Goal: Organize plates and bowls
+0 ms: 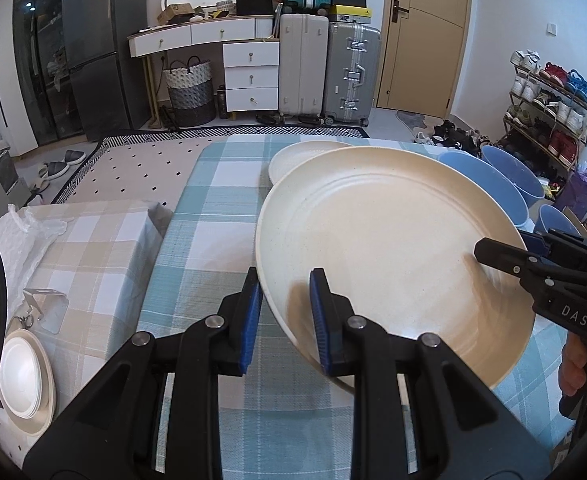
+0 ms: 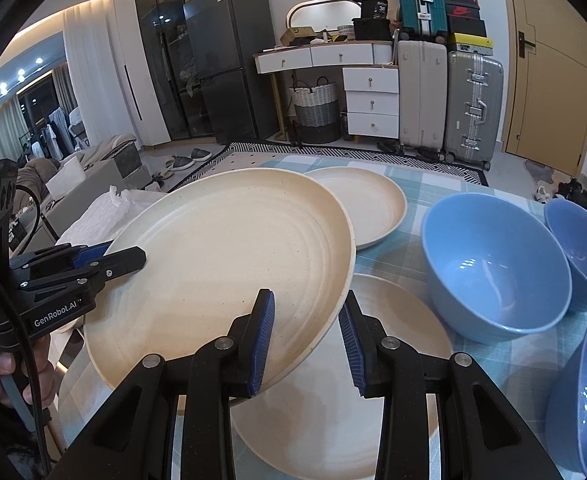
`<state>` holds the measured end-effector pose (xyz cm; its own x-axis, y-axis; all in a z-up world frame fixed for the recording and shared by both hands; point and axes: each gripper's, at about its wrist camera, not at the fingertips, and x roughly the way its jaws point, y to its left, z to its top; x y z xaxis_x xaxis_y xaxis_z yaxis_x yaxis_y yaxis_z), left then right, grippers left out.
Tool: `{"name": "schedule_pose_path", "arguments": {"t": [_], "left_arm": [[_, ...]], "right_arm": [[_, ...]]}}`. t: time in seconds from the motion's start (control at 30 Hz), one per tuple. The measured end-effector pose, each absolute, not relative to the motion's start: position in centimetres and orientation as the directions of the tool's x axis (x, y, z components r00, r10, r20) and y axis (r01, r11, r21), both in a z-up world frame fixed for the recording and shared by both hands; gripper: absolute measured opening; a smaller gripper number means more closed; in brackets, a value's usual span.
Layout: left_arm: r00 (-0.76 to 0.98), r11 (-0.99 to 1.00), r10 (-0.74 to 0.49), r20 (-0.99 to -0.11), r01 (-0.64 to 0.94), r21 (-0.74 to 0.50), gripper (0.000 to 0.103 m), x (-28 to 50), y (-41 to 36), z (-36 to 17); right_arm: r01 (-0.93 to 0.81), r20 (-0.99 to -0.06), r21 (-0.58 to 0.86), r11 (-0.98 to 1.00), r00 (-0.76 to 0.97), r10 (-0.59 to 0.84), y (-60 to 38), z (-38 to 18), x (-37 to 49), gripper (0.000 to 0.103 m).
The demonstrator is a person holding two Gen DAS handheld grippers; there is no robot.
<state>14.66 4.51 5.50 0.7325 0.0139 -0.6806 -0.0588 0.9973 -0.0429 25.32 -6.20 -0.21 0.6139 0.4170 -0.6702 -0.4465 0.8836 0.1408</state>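
Observation:
A large cream plate is held tilted above the checked tablecloth. My left gripper straddles its near rim with jaws around the edge, touching it. My right gripper straddles the opposite rim; its jaws look slightly apart from the edge. Each gripper shows in the other's view, left and right, pinching the rim. A second cream plate lies behind, a third lies under the held one. Three blue bowls stand right.
A beige checked box with white wrap stands left of the table. A stack of plates sits low at the left. Suitcases, a drawer unit, a basket and a shoe rack line the far room.

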Motion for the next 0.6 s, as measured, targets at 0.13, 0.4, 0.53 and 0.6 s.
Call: {"name": "schedule_pose_path", "arguments": {"t": [0.13, 0.4, 0.53, 0.6], "left_arm": [[0.735, 0.999, 0.010, -0.678, -0.040, -0.029, 0.020, 14.4, 2.6, 5.6], [0.724, 0.999, -0.017, -0.690, -0.009, -0.033, 0.020, 14.3, 0.3, 4.9], [0.718, 0.999, -0.025, -0.696, 0.003, -0.033, 0.021, 14.5, -0.1, 4.2], [0.717, 0.999, -0.028, -0.697, 0.009, -0.032, 0.021, 14.6, -0.6, 3.9]], "right_arm": [[-0.430, -0.672, 0.138, 0.892, 0.621, 0.404, -7.2, -0.1, 24.7, 0.034], [-0.404, -0.672, 0.141, 0.904, 0.631, 0.387, -9.3, -0.1, 23.7, 0.034], [-0.394, -0.680, 0.139, 0.909, 0.629, 0.377, -9.8, -0.5, 23.7, 0.034], [-0.388, -0.682, 0.141, 0.911, 0.629, 0.374, -10.1, -0.7, 23.6, 0.034]]}}
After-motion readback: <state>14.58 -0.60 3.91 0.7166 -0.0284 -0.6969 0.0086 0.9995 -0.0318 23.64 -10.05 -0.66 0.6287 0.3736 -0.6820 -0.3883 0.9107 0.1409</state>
